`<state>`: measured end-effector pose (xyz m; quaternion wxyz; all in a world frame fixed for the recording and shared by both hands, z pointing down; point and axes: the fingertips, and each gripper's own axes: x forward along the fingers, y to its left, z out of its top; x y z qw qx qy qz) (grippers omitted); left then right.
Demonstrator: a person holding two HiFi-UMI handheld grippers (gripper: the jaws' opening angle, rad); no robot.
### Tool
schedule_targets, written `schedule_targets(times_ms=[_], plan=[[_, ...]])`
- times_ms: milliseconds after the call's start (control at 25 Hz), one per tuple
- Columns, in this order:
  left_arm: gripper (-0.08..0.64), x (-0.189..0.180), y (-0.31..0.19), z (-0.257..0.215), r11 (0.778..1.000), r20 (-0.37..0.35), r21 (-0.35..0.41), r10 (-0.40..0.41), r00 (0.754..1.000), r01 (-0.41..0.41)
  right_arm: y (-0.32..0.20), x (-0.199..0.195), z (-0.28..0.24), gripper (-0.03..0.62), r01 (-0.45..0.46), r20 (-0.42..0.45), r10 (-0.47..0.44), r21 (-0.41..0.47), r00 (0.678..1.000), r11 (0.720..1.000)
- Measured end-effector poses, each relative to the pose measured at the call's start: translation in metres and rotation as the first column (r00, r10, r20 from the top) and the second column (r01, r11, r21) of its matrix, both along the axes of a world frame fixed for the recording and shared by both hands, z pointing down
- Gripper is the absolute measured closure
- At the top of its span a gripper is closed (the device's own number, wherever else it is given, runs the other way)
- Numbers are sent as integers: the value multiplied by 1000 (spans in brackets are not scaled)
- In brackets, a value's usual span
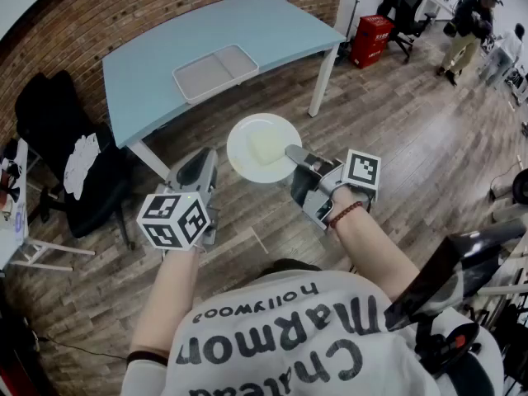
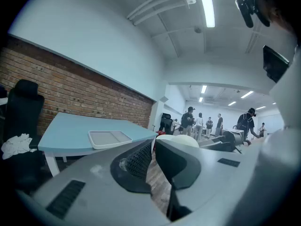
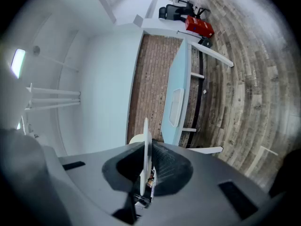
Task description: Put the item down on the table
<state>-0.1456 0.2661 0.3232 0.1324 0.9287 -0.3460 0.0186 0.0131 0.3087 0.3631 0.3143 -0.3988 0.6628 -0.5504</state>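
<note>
While my right tongs (image 1: 291,150) pinch the plate (image 1: 257,143) by its rim (left tongs (image 1: 200,160) closed, empty), that one-sided hold could let it tip

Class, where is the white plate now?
Head view centre: the white plate sits clamped in the right claw, over the wooden floor, short of the blue table.

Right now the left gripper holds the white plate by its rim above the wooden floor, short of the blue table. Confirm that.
Wrong gripper. The right gripper holds the white plate by its rim above the wooden floor, short of the blue table. The right gripper view shows the rim clamped between its jaws.
</note>
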Motion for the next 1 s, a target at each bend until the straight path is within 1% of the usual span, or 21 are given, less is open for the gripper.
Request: schedule_targets(times_ms=[320, 600, 680, 840, 920, 1000], plan=[[531, -5, -3, 3, 1000, 3, 7, 7, 1000, -7, -4, -4, 1, 561, -14, 36, 13, 20, 999, 1000], [529, -27, -24, 10, 999, 19, 23, 32, 999, -33, -13, -20, 3, 561, -51, 60, 48, 57, 997, 997], [530, -23, -28, 11, 999, 16, 26, 28, 999, -28, -13, -13, 5, 561, -65, 62, 61, 57, 996, 996], [530, -4, -24, 25, 999, 21, 10, 39, 999, -40, -7, 7, 19, 561, -81, 71, 78, 43, 994, 996], [530, 0, -32, 31, 999, 20, 1, 40, 999, -40, -16, 10, 24, 561, -78, 75, 76, 35, 994, 996], [530, 1, -50, 33, 999, 16, -9, 35, 999, -34, -35, 13, 26, 561, -74, 74, 72, 28, 995, 997]])
